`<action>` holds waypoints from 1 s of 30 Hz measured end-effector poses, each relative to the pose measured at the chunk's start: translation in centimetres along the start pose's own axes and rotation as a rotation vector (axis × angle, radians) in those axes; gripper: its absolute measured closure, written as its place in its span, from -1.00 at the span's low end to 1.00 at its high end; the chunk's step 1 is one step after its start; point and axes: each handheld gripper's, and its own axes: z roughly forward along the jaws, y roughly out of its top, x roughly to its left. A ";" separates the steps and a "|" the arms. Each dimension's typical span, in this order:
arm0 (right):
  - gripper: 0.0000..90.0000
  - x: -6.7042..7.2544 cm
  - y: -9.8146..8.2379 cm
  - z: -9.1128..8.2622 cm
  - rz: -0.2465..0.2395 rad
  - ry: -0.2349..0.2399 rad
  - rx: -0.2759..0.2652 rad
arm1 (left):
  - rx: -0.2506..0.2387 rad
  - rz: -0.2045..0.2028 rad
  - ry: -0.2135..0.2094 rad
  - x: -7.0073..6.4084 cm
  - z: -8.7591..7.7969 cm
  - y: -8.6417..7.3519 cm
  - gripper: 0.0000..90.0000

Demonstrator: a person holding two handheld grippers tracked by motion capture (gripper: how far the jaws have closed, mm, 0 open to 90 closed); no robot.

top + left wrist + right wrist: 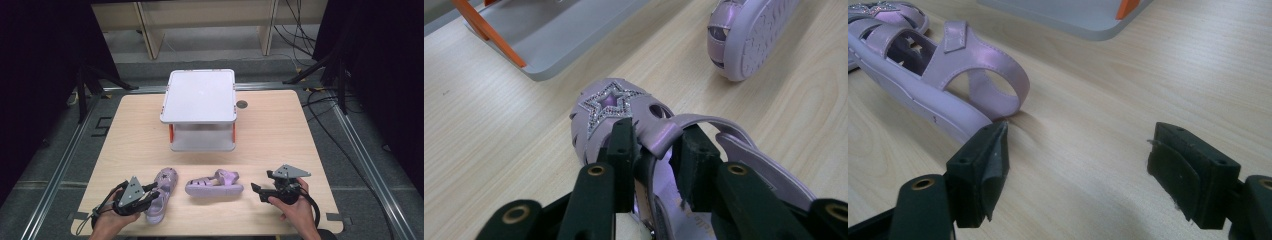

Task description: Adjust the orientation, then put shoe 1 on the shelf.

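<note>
Two lilac children's sandals lie near the table's front edge. The left sandal (167, 181), with a glitter star on its toe (611, 102), stands upright. My left gripper (151, 193) comes at it from behind, and its jaws (656, 150) are shut on the ankle strap and the side of the upper. The right sandal (214, 183) lies on its side with its sole towards me (749, 35). My right gripper (257, 191) rests to the right of that sandal's heel (948, 65), open (1078, 155), with bare table between its jaws.
A white two-tier rack (200, 95) with orange posts stands at the middle back of the wooden table (280, 135); its lower shelf (549, 40) faces the sandals. A small dark round hole (242, 104) sits right of the rack.
</note>
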 end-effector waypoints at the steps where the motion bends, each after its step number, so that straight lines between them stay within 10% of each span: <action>1: -0.46 -0.1 0.0 -0.1 -0.012 -0.011 -0.002 | -0.006 0.005 0.007 0.1 0.0 -0.1 0.61; 19: -0.45 -0.5 0.1 0.0 0.003 -0.023 -0.008 | -0.122 -0.048 -0.043 1.7 -1.1 0.7 0.76; 30: -0.45 -0.8 0.0 0.0 0.019 -0.023 -0.026 | -0.216 -0.065 -0.023 3.4 -2.9 4.0 0.77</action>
